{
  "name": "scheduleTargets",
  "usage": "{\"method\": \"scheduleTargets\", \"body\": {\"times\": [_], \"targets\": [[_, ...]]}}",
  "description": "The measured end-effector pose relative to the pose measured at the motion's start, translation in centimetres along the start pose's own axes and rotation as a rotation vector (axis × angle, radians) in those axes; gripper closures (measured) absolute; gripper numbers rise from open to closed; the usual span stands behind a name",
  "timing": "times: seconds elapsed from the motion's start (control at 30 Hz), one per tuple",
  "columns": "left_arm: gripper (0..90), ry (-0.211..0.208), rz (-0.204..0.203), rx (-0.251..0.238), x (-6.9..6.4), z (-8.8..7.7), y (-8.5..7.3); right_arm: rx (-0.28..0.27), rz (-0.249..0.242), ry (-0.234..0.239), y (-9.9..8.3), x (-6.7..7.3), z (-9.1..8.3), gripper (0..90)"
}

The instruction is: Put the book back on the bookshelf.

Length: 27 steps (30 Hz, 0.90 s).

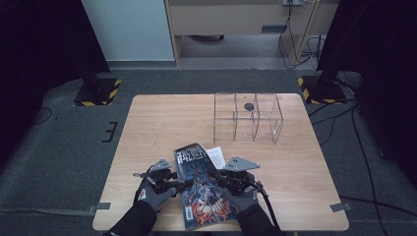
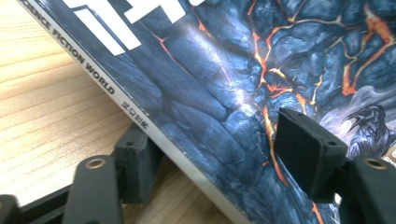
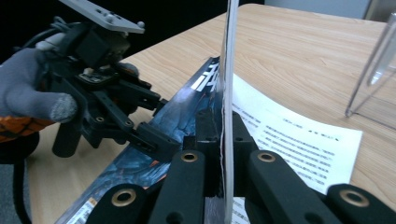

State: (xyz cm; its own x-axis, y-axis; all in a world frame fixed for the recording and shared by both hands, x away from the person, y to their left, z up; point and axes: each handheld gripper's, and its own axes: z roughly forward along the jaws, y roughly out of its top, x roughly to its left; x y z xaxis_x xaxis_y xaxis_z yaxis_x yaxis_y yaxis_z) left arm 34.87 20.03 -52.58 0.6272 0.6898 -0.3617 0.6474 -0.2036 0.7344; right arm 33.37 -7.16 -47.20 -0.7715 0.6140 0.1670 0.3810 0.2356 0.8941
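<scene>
A magazine with a dark blue and orange lava cover lies near the table's front edge. My left gripper stands open at its spine: one jaw is under the spine edge, the other rests on the cover. My right gripper is shut on the cover's free edge and holds it upright, edge-on between its jaws. A white printed page is bared beneath. The left gripper and its gloved hand appear beyond the cover.
A clear acrylic box with compartments stands at the table's back right; a small dark round thing is in it. Its corner is near the right gripper. The wooden table has bare room at left and far right.
</scene>
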Motion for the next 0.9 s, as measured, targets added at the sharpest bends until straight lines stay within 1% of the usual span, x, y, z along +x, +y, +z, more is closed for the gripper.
{"method": "scheduleTargets", "body": {"times": [0.03,0.07,0.1,0.13,0.17,0.2,0.23,0.27,0.3,0.37,0.5,0.63,0.67,0.7,0.9], "targets": [[35.5,0.006,0.014,0.003,-0.1,0.0,0.1,0.007,0.002,-0.009,-0.1,-0.1,0.1,87.0],[37.3,0.006,0.014,0.003,-0.1,0.0,0.1,0.007,0.002,-0.009,-0.1,-0.1,0.1,87.0],[37.3,0.007,0.024,-0.001,-0.2,-0.1,0.1,0.012,0.002,-0.013,-0.1,-0.1,0.1,86.9],[42.4,0.012,0.035,-0.001,-0.3,-0.2,0.1,0.021,0.007,-0.023,-0.1,-0.3,0.3,86.7],[43.7,0.012,0.035,-0.001,-0.3,-0.2,0.1,0.021,0.007,-0.023,-0.1,-0.3,0.3,86.7],[43.7,0.015,0.043,0.002,-0.3,-0.2,0.1,0.025,0.006,-0.027,-0.1,-0.3,0.3,86.6],[46.3,0.016,0.044,0.003,-0.4,-0.2,0.2,0.033,0.007,-0.033,-0.2,-0.4,0.5,86.4],[46.3,0.016,0.043,0.004,-0.4,-0.2,0.2,0.033,0.007,-0.033,-0.2,-0.4,0.5,86.4],[48.9,0.015,0.039,0.006,-0.4,-0.3,0.2,0.039,0.006,-0.039,-0.3,-0.5,0.6,86.6],[50.0,0.015,0.037,0.006,-0.4,-0.3,0.2,0.041,0.004,-0.040,-0.3,-0.5,0.6,86.6],[55.1,0.011,0.019,0.007,-0.4,-0.5,0.2,0.049,0.000,-0.043,-0.4,-0.5,0.6,86.8],[57.4,0.012,0.025,0.005,-0.5,-0.7,0.4,0.050,0.001,-0.045,-0.4,-0.5,0.6,86.7],[57.4,0.017,0.031,0.005,-0.6,-0.7,0.5,0.048,0.002,-0.049,-0.4,-0.5,0.5,86.7],[57.8,0.026,0.049,0.006,-0.9,-0.8,0.6,0.048,0.003,-0.049,-0.4,-0.7,0.4,86.6],[59.8,0.038,0.069,0.003,-1.3,-1.0,0.9,0.048,0.012,-0.055,-0.6,-1.0,0.3,86.3]]}}
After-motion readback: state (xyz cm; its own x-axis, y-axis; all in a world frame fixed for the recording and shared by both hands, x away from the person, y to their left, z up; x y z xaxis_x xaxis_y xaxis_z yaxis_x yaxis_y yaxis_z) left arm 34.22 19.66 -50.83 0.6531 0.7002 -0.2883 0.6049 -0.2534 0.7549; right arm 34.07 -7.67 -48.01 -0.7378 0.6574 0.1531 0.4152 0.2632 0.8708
